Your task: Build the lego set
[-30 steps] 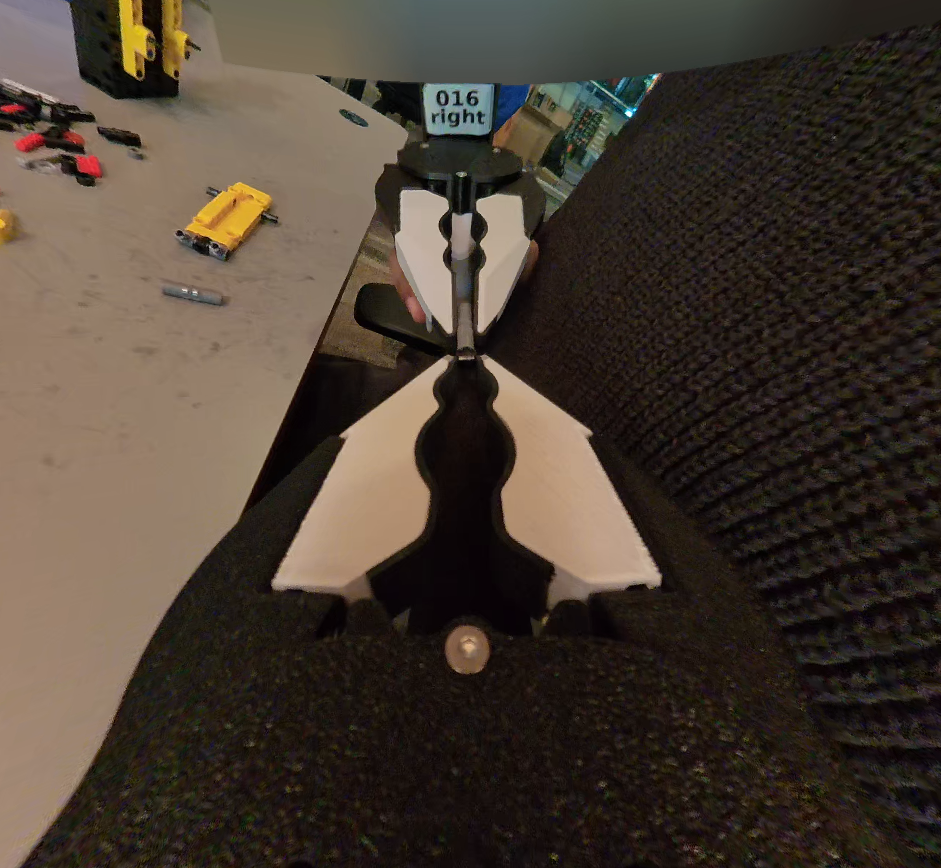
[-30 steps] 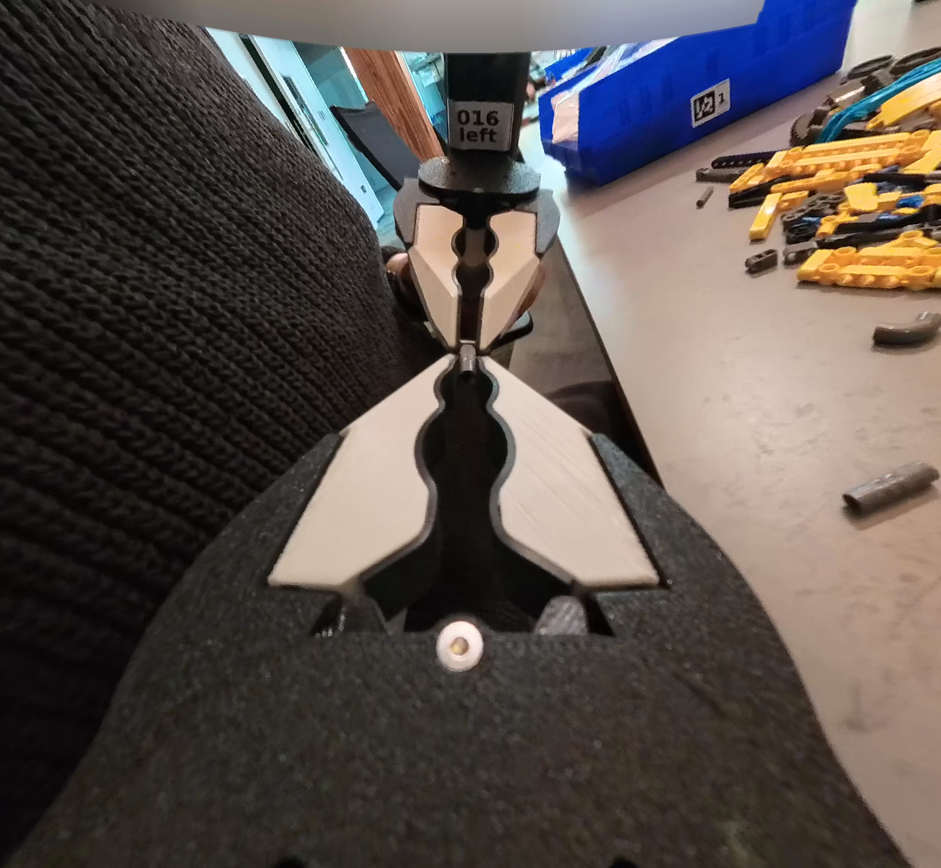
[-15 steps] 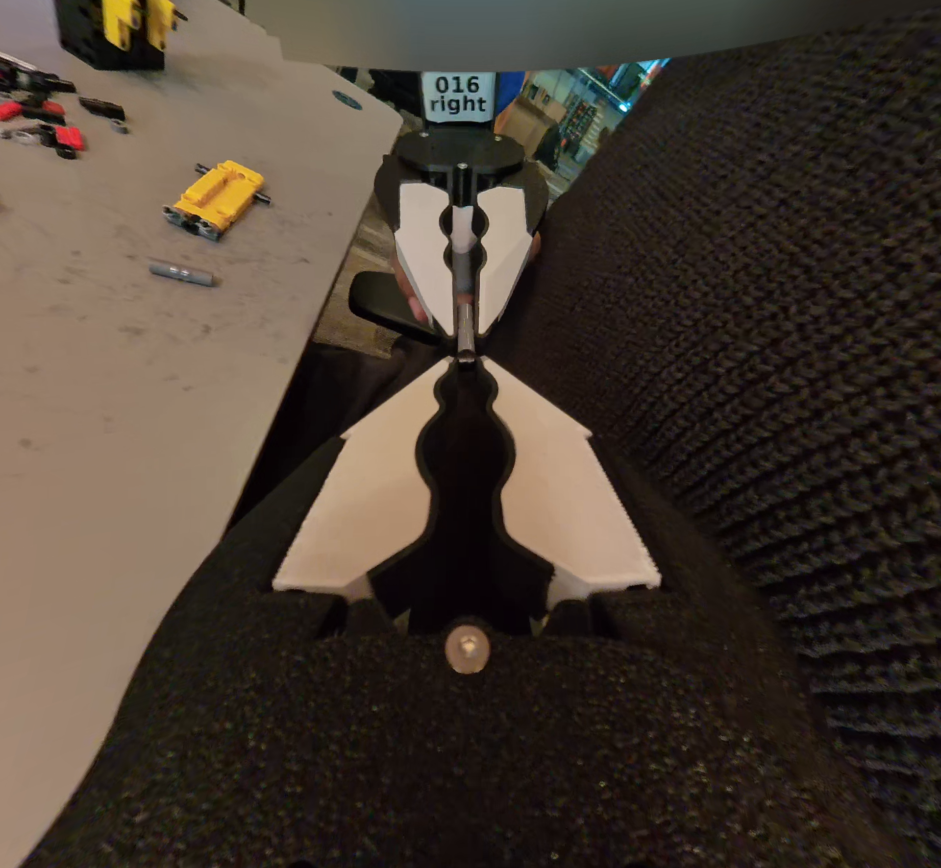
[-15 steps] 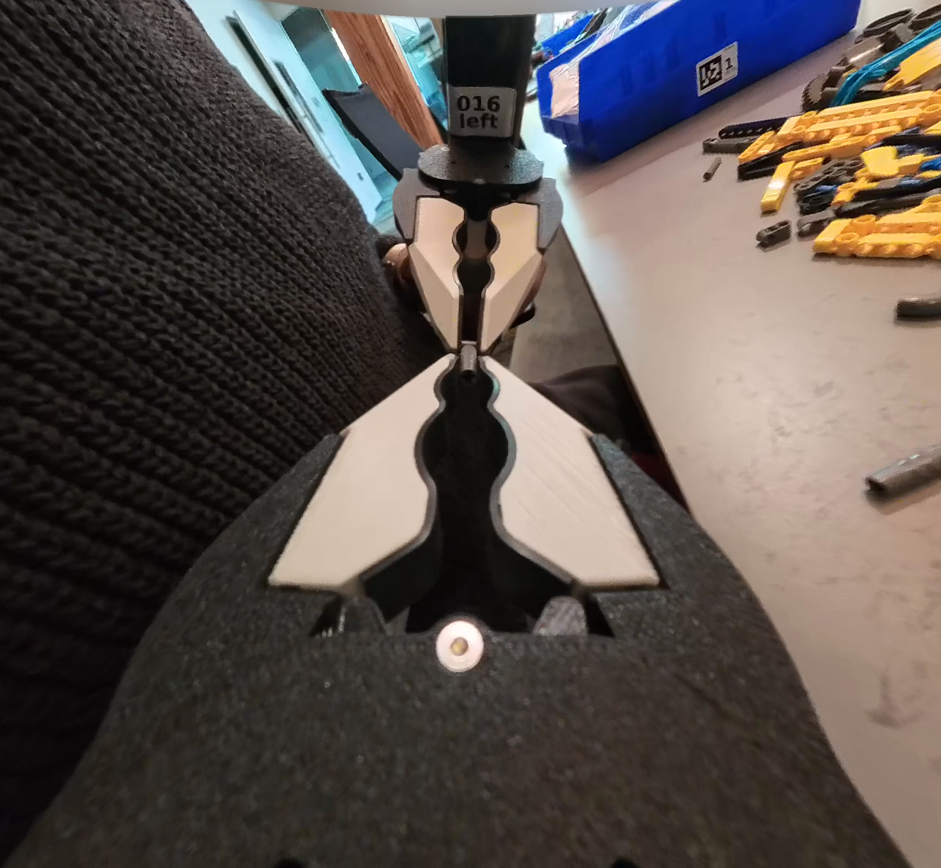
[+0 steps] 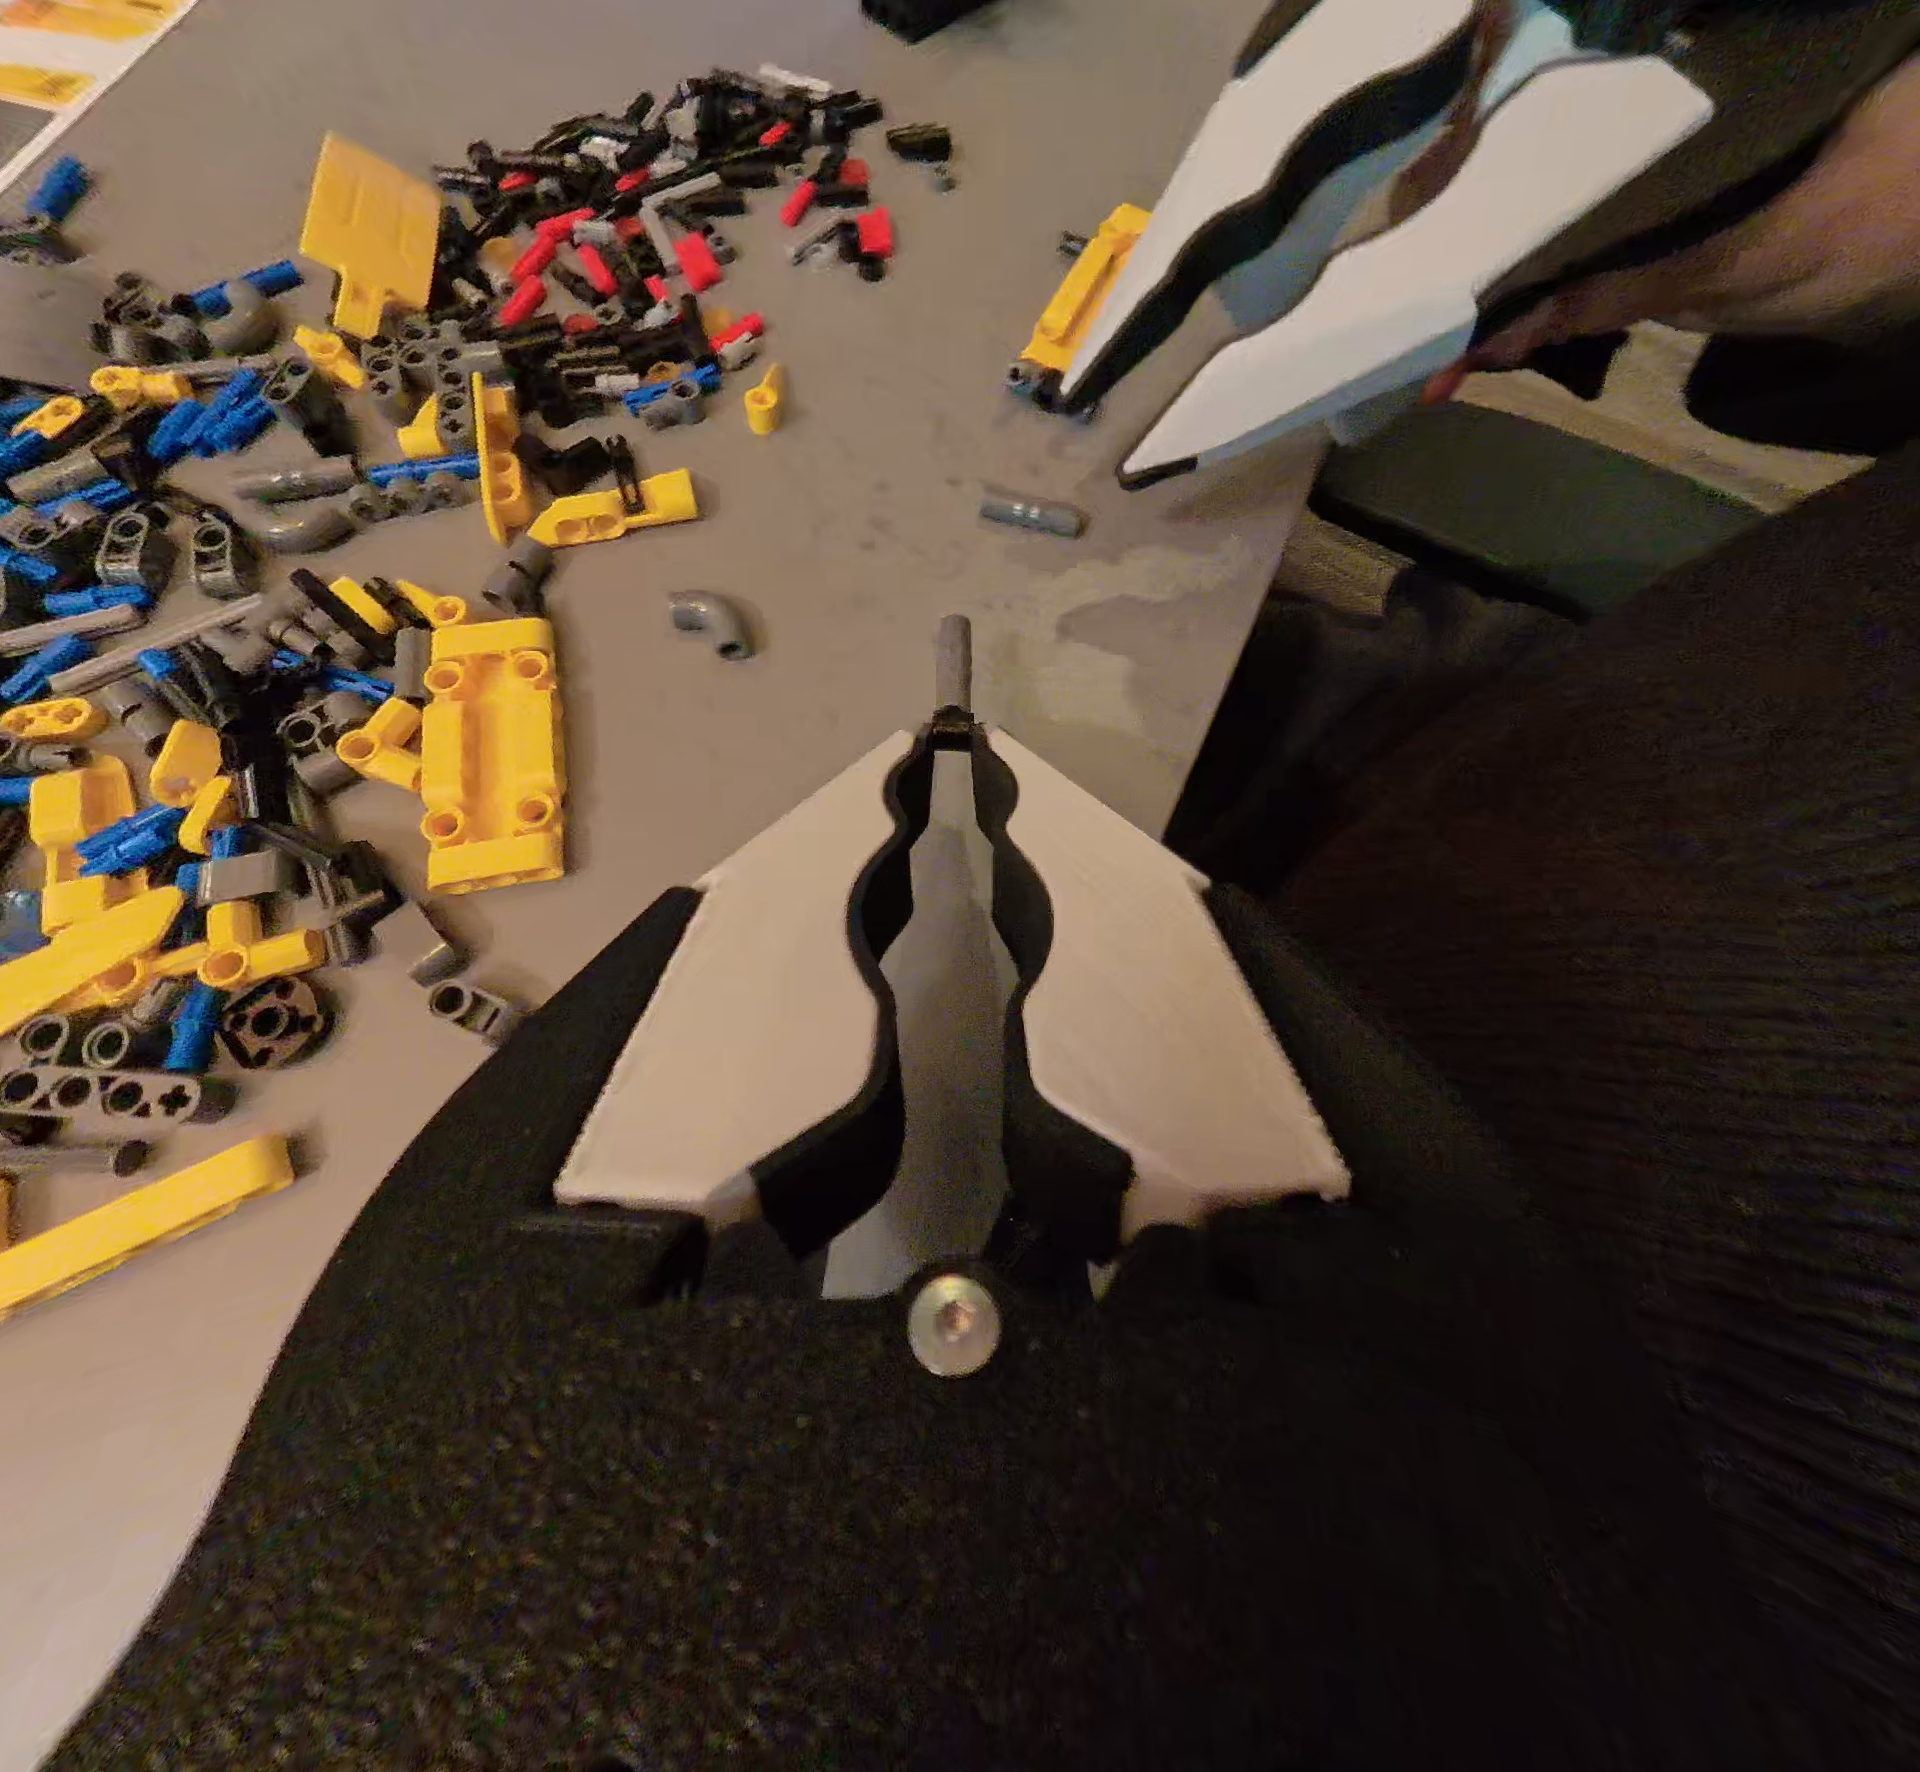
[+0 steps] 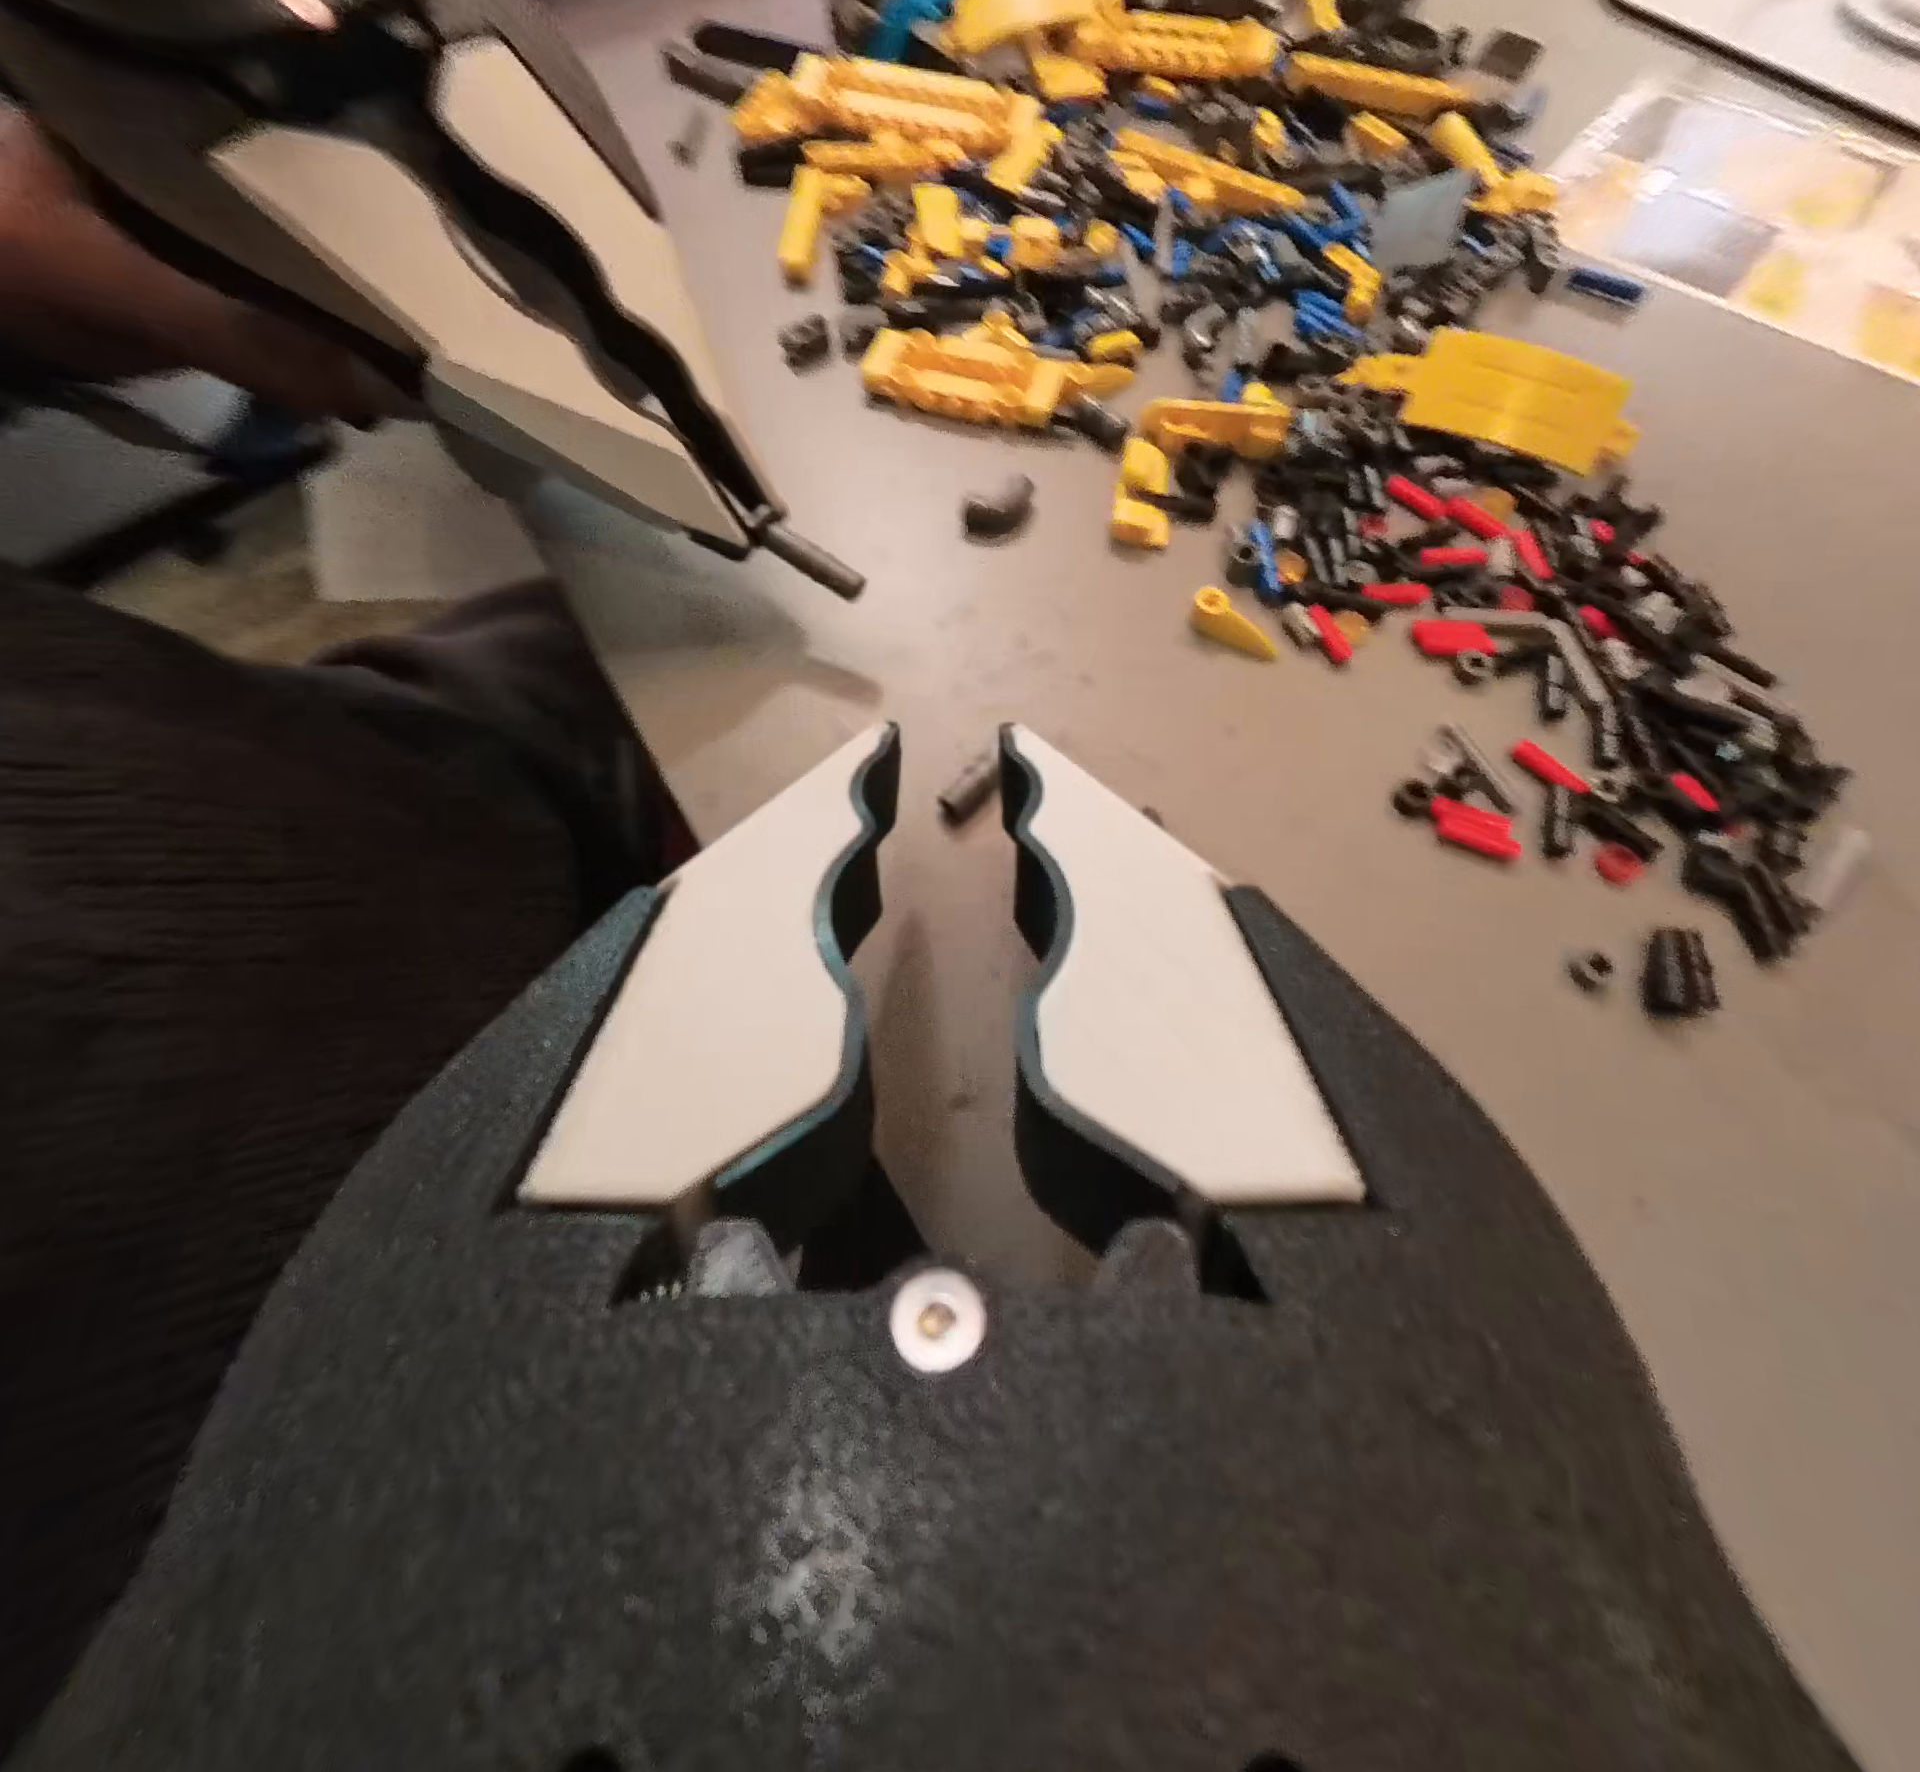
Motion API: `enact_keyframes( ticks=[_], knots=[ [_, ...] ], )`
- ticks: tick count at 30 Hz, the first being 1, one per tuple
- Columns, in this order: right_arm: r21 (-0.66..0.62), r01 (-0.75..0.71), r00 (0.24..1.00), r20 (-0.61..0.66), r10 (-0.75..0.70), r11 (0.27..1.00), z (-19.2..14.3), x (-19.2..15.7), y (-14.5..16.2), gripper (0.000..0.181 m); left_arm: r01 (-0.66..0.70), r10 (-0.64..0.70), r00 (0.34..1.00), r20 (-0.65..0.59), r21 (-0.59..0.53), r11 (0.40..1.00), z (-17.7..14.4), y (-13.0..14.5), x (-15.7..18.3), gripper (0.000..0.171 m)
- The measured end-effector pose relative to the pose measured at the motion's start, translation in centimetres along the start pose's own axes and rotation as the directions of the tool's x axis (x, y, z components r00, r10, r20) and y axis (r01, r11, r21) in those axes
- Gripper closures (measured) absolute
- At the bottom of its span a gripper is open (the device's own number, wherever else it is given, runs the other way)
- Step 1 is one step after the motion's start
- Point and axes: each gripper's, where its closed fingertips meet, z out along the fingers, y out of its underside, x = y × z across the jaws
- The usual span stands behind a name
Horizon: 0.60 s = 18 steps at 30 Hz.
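In the left wrist view, a grey pin is pinched at the tips of the left gripper above the table, near the loose bricks. In the right wrist view, the right gripper is spread and empty, low over a small dark pin lying between its tips.
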Motion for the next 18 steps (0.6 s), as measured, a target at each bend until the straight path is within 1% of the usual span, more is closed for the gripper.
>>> enact_keyframes(
  ticks=[3,5,10,14,15,17,18],
  knots=[
    [-0.014,0.062,0.99,-0.126,-0.064,0.998,0.6,0.6,0.4,0.163,-0.012,0.012,1.0,0.025,-0.017,1.0,0.6,0.1,-0.4,0.166],
    [-0.012,0.058,0.986,-0.156,-0.059,0.998,0.9,0.5,0.4,0.163,-0.017,0.017,1.0,0.023,-0.019,1.0,0.9,0.0,-0.4,0.165],
    [-0.039,-0.012,0.985,-0.17,0.005,0.999,1.5,0.5,1.1,0.163,-0.012,0.013,1.0,0.018,-0.083,0.996,1.8,1.0,-0.6,0.164],
    [-0.055,-0.023,0.986,-0.168,0.014,0.998,1.8,0.6,1.3,0.163,0.018,-0.018,1.0,0.003,-0.074,0.997,1.7,0.9,-0.6,0.163],
    [-0.053,-0.035,0.987,-0.162,0.026,0.998,1.9,0.6,1.3,0.163,0.023,-0.023,1.0,0.003,-0.073,0.997,1.6,0.9,-0.7,0.162],
    [-0.055,-0.052,0.987,-0.157,0.043,0.997,1.9,0.6,1.3,0.163,0.025,-0.024,0.999,0.022,-0.068,0.997,1.5,0.8,-0.9,0.152],
    [-0.06,-0.058,0.986,-0.157,0.048,0.997,2.0,0.7,1.4,0.163,0.022,-0.02,0.999,0.027,-0.064,0.998,1.4,0.8,-0.9,0.151]
  ],
)
